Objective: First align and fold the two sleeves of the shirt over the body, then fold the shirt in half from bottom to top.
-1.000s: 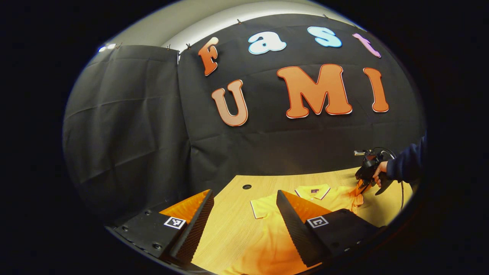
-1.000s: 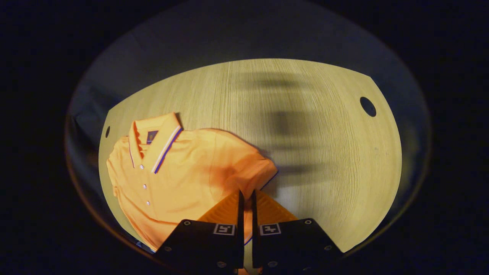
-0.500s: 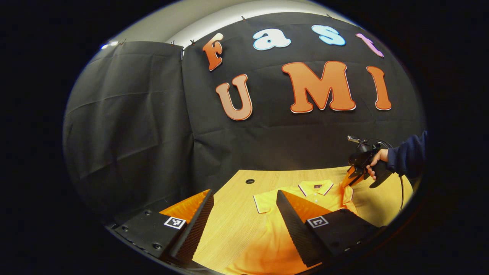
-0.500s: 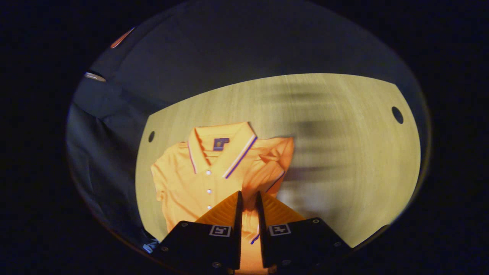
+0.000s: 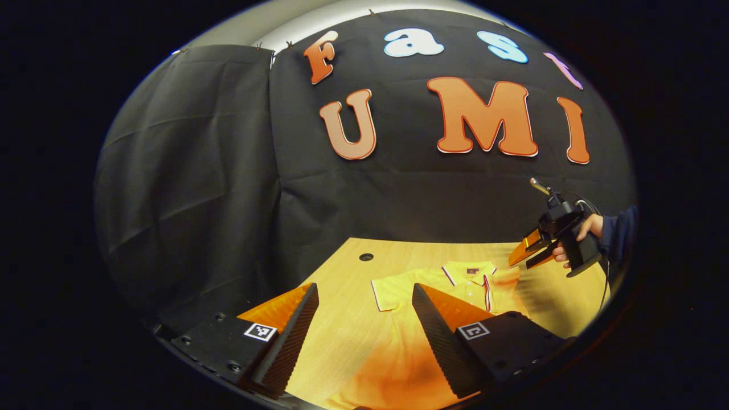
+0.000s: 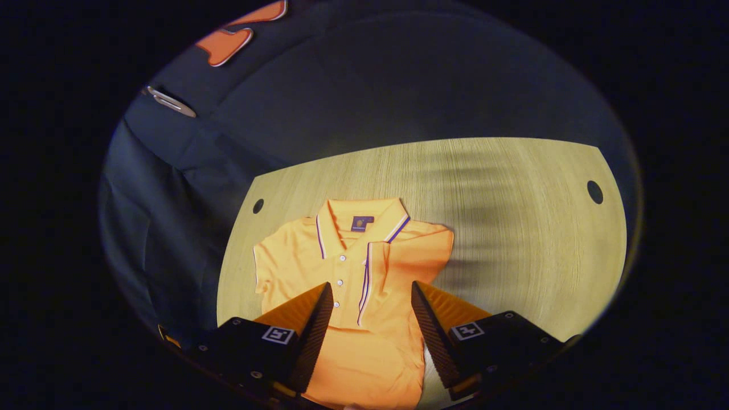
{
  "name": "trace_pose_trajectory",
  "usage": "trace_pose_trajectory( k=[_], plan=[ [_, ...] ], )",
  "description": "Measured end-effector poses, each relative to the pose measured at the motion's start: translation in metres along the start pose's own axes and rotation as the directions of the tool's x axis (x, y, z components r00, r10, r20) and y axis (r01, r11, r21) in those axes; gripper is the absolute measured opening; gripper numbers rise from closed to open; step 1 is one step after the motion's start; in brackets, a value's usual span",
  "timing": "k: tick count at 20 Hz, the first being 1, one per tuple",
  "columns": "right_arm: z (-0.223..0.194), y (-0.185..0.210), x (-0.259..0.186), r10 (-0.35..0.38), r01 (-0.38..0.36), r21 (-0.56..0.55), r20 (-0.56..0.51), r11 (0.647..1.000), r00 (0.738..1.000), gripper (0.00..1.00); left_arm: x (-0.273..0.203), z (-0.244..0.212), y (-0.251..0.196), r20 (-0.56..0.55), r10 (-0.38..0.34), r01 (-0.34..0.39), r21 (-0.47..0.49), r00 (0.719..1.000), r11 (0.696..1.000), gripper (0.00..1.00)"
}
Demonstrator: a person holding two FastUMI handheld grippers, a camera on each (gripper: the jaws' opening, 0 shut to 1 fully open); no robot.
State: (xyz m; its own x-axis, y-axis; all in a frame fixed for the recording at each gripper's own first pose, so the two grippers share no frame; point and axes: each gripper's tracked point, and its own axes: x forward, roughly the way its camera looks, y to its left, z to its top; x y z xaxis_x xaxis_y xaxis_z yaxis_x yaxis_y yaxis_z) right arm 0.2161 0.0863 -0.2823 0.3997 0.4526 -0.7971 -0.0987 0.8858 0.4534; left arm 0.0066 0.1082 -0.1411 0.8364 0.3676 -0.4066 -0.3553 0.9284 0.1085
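The table carried the orange shirt, which lay flat toward its left part with the collar at the far end and the hem nearest the grippers; its long axis ran near to far. In the right gripper view the shirt's right sleeve lay folded over the body, its trimmed edge running beside the buttons, while the left sleeve lay spread out flat. By my reading, one sleeve fold was done and the other was next: it called for pinching the left sleeve's outer edge and carrying it rightward over the chest to meet the first. The right gripper hung above the shirt with its jaws spread and empty. The left gripper hovered over the shirt's near left side, jaws likewise wide apart, holding nothing.
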Motion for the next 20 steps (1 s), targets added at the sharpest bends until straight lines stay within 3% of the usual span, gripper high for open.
trace_pose_trajectory(
  k=[6,11,16,20],
  plan=[
    [0.010,0.004,-0.049,-0.061,0.065,-0.015,0.191,0.998,0.980,0.96,0.097,-0.014,0.004,-0.122,-0.112,0.115,0.018,0.986,0.993,0.99],
    [0.005,0.002,-0.090,-0.165,0.173,0.000,0.304,0.985,0.938,0.98,0.179,-0.037,-0.002,-0.248,-0.224,0.226,-0.023,0.942,0.974,0.99],
    [-0.005,0.005,-0.129,-0.248,0.258,0.025,0.387,0.966,0.888,0.99,0.247,-0.071,-0.020,-0.427,-0.299,0.282,-0.103,0.853,0.954,1.00],
    [-0.022,0.004,-0.158,-0.321,0.337,0.042,0.434,0.941,0.842,0.98,0.291,-0.095,-0.024,-0.546,-0.299,0.270,-0.136,0.782,0.953,0.99]
  ],
)
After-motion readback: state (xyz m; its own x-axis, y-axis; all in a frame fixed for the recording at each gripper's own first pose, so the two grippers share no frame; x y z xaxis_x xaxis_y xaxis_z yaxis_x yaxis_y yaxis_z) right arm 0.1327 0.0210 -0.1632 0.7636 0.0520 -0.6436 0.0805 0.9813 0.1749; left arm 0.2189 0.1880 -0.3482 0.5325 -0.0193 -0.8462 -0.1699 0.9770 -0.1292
